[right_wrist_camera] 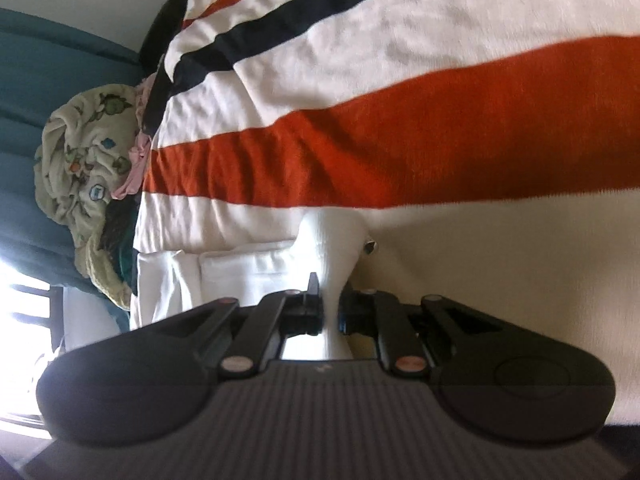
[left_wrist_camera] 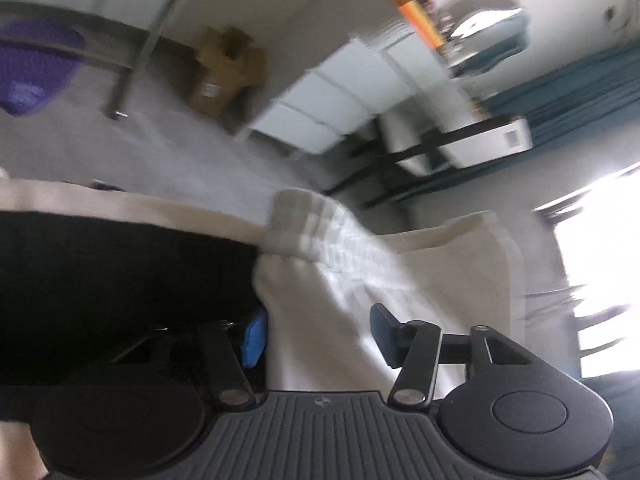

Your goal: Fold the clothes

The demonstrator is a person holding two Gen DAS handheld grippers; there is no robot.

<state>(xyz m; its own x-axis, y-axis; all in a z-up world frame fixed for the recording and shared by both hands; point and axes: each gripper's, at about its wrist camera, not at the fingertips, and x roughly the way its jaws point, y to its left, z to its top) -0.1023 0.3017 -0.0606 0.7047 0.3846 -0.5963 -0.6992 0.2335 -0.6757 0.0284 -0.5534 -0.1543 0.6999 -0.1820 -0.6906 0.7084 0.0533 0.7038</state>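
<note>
A white garment (left_wrist_camera: 320, 320) hangs in front of my left gripper (left_wrist_camera: 316, 334), its ribbed waistband (left_wrist_camera: 320, 232) bunched at the top. The left jaws stand apart with the cloth lying between the blue pads (left_wrist_camera: 253, 340), not pinched. In the right wrist view my right gripper (right_wrist_camera: 330, 308) is shut on a fold of the same white cloth (right_wrist_camera: 334, 248), which rises as a narrow peak between the fingers. Behind it lies a striped white, orange and navy blanket (right_wrist_camera: 400, 140) with a folded white piece (right_wrist_camera: 248, 268) on it.
A crumpled patterned cloth pile (right_wrist_camera: 84, 152) sits at the left on a teal sofa (right_wrist_camera: 32, 80). In the left wrist view there are white drawers (left_wrist_camera: 320, 112), a cardboard box (left_wrist_camera: 224, 72), a black surface (left_wrist_camera: 120, 272) at the left and a bright window (left_wrist_camera: 600, 272) at the right.
</note>
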